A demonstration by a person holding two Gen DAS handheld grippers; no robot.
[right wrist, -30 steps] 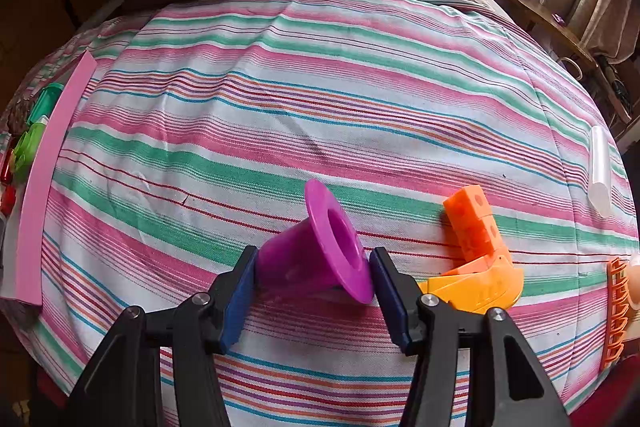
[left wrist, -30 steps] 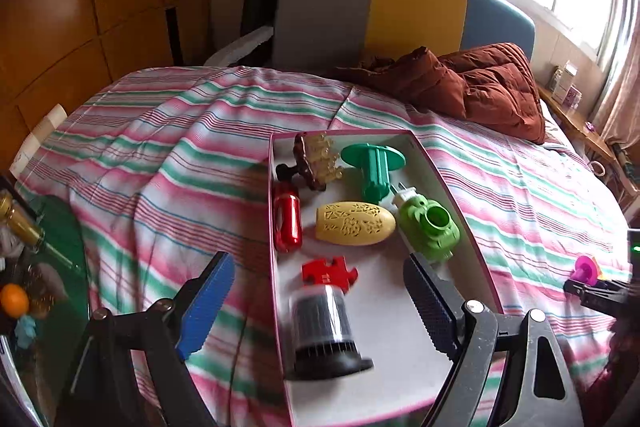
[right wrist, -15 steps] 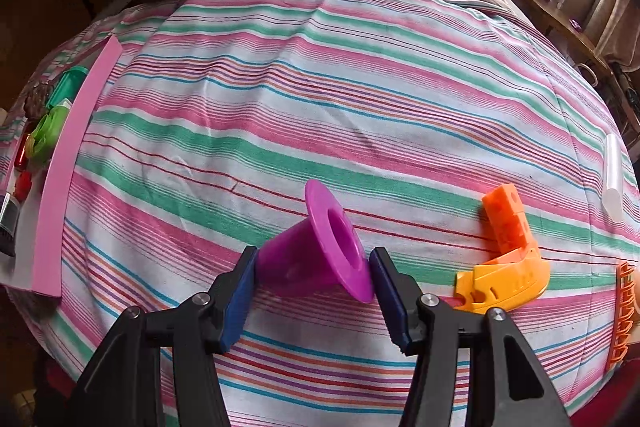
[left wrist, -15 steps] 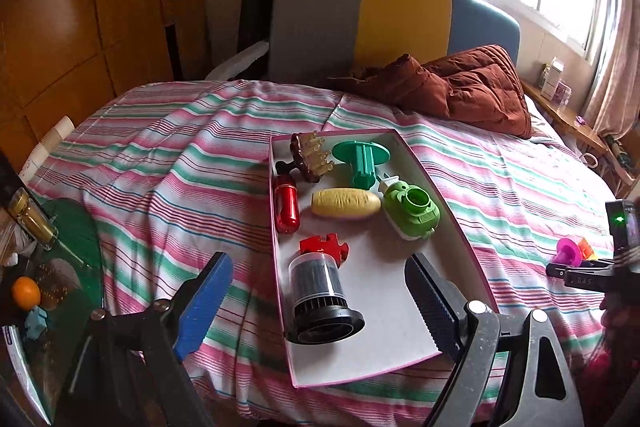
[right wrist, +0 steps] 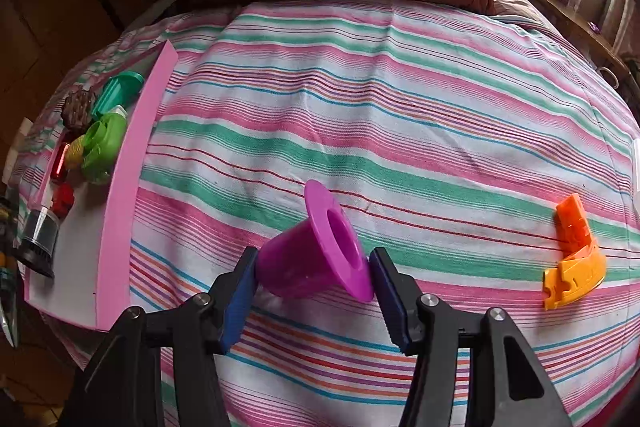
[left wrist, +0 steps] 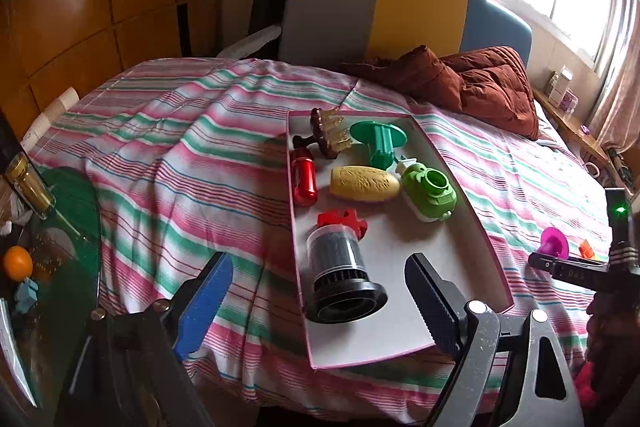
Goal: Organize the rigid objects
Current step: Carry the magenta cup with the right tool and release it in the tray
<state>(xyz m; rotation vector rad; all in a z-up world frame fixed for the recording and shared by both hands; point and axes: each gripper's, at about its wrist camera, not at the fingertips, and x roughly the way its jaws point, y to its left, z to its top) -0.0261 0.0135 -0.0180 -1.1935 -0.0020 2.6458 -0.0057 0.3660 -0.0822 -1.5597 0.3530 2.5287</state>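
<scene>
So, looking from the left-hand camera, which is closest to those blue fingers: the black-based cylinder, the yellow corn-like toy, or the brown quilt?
1. The black-based cylinder, lying at the near end of the pink tray, just ahead of the left gripper.
2. The yellow corn-like toy, mid-tray.
3. The brown quilt, heaped at the far end of the bed, beyond the tray.

The purple cup (right wrist: 320,259) has been carried closer to the pink tray (right wrist: 120,207); the orange toy (right wrist: 572,255) is left farther behind.
</scene>
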